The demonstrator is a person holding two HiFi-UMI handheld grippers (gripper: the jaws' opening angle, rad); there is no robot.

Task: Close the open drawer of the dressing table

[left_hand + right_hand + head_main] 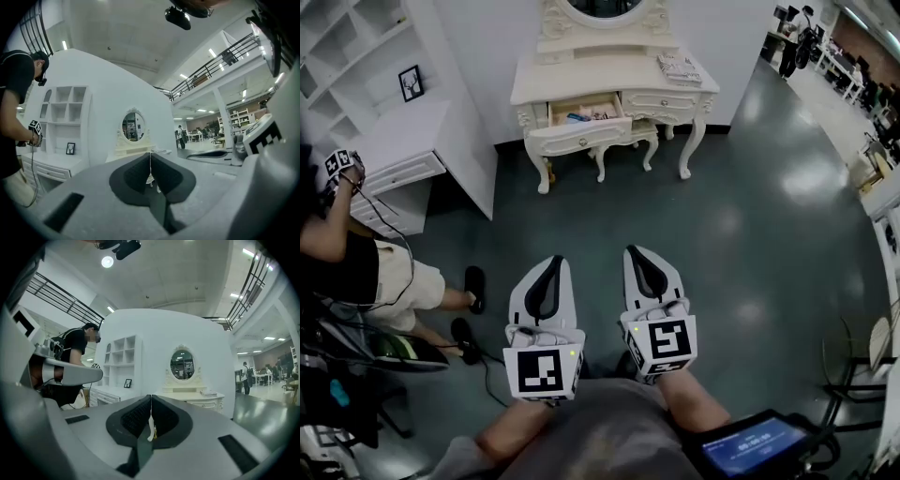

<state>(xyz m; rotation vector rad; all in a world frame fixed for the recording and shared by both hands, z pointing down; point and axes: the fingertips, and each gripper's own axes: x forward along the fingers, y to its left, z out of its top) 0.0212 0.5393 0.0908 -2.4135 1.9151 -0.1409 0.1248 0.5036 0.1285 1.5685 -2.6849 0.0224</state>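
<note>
**A:** Head view: the drawer (581, 112) is hanging open on the left half of the table (609, 80), well across the floor. The left gripper (555, 261) and right gripper (634, 251) are hovering low by the person's body, nowhere near it.

**B:** Left gripper view: the jaws are pressing together, empty. Right gripper view: same deal. My guess is that someone shoving off-centre with those narrow tips is asking for a skewed, jamming drawer, or for tips skidding off the curved front.

Cream dressing table (614, 80), left-hand drawer (581, 137) open
Ornate, curved-legged, against the white wall; the drawer is pulled out, holding small items too blurred to name.
</note>
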